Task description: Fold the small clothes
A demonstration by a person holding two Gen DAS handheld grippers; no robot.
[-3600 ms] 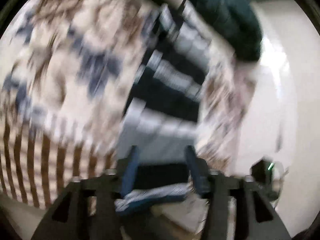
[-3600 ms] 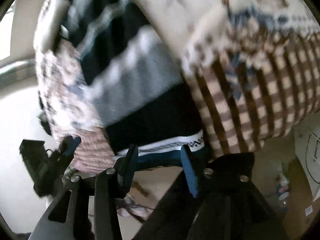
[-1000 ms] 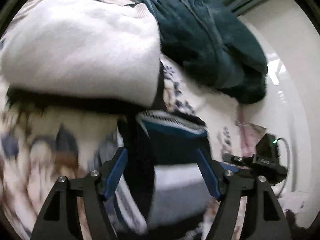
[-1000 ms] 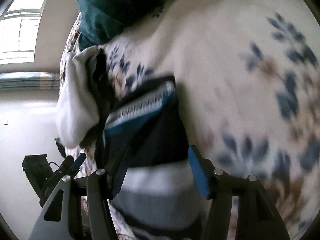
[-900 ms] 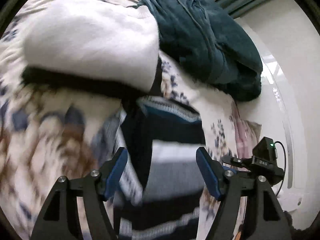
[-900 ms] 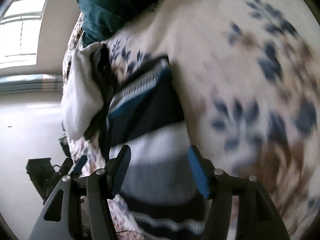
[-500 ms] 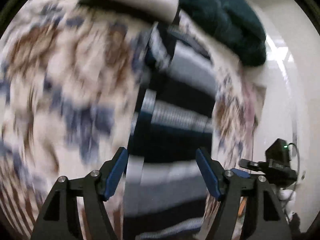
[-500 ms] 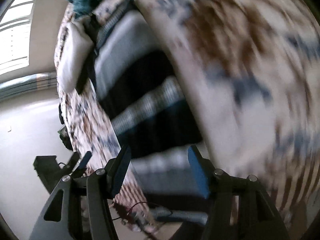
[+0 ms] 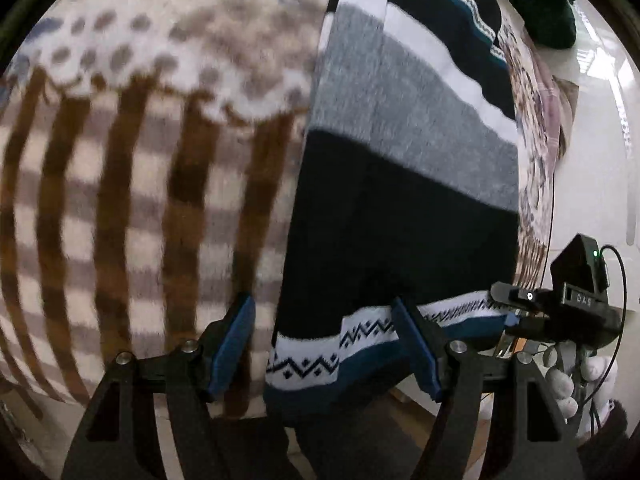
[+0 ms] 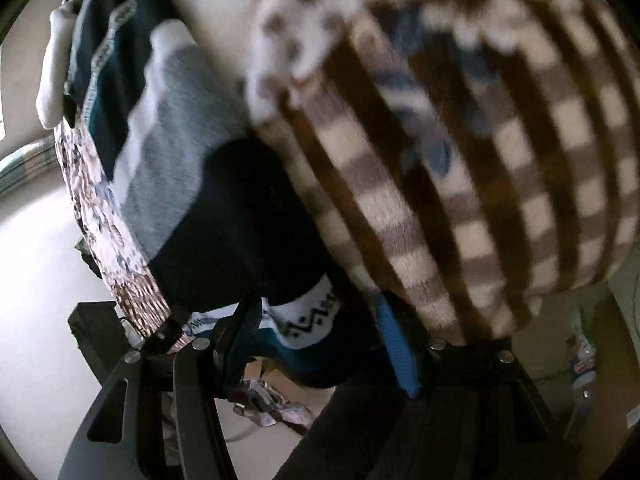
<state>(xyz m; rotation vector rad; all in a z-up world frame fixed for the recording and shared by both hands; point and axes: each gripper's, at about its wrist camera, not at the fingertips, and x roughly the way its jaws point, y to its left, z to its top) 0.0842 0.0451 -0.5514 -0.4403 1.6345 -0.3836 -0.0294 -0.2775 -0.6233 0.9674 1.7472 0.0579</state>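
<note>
Lying lengthwise across a plaid-bordered floral blanket (image 9: 132,184), the striped knit sweater (image 9: 404,184) is spreading out flat with its patterned white-and-teal hem (image 9: 352,344) nearest the cameras and hanging slightly over the blanket's front edge; that layout looks chosen so the hem can be taken at two points and carried over the body for a fold. A dark green garment (image 9: 536,4) is sitting at the far end of the bed, and a white one (image 10: 52,68) is resting beside the sweater's far end, both apart from the working area. In the left wrist view, the left gripper (image 9: 326,344) is hovering over the hem's left portion, its blue-padded jaws standing well apart with the hem band showing between them; the pads are not visibly pressing the knit, so it is holding nothing. In the right wrist view, the right gripper (image 10: 320,332) is poised the same way over the hem's other end, jaws spread and a patch of zigzag trim sitting in the gap, again without any pinch. Judging by this, the person is lining both tools up on the hem corners, and the grasp itself is not yet made.
</note>
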